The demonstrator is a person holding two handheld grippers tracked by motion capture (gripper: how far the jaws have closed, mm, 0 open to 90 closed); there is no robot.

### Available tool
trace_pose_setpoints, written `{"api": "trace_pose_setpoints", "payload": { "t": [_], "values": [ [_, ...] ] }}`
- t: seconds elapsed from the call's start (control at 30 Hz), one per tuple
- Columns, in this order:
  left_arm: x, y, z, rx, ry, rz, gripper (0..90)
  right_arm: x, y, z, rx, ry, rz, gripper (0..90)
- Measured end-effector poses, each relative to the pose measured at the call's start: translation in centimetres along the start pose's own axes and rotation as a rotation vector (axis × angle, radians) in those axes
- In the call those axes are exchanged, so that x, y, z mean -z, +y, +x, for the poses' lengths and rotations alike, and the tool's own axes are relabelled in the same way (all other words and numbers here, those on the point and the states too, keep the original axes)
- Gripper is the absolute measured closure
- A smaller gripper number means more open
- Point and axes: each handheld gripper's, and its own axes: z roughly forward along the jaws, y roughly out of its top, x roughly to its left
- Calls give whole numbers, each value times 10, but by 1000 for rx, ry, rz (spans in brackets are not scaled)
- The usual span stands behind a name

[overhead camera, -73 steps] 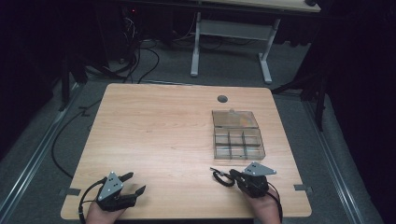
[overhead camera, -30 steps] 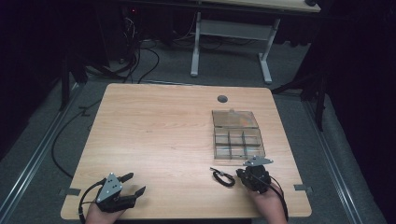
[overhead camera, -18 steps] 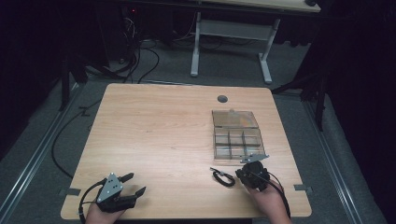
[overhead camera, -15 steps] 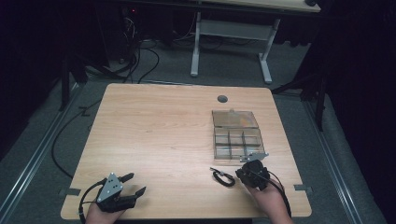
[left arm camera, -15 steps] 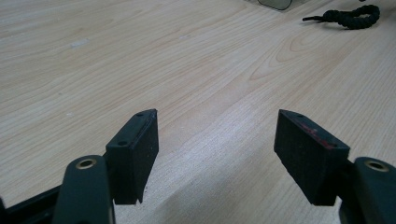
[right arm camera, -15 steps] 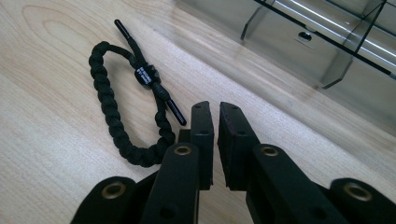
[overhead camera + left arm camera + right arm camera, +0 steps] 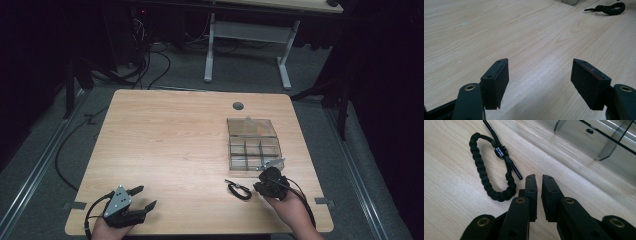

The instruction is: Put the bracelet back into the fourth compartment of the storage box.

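A black braided cord bracelet (image 7: 239, 190) lies flat on the wooden table, near the front right; it also appears in the right gripper view (image 7: 481, 173) and far off in the left gripper view (image 7: 610, 8). My right gripper (image 7: 260, 186) rests just right of it, its jaws shut with only a thin slit and nothing between them (image 7: 539, 178). The bracelet's loop lies just left of the fingertips, apart from them. My left gripper (image 7: 146, 196) sits at the table's front left, open and holding nothing (image 7: 540, 65).
A clear plastic compartment box (image 7: 252, 145) stands just beyond the right gripper, its near wall close by in the right gripper view (image 7: 599, 142). A round cable hole (image 7: 238, 105) is near the table's far edge. Bare wood (image 7: 165, 145) spans the middle and left.
The right gripper has tilted and shifted slightly forward, and now sits beside the bracelet, below the box's near edge. The left gripper has stayed put.
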Motion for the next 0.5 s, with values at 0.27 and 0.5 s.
{"api": "trace_pose_setpoints", "payload": {
  "t": [0.27,0.5],
  "values": [
    [-1,1,0,-5,-3,7,312,3,9,1,19,9,42,828],
    [0,0,0,0,-6,4,312,2,14,3,51,16,94,821]
  ]
}}
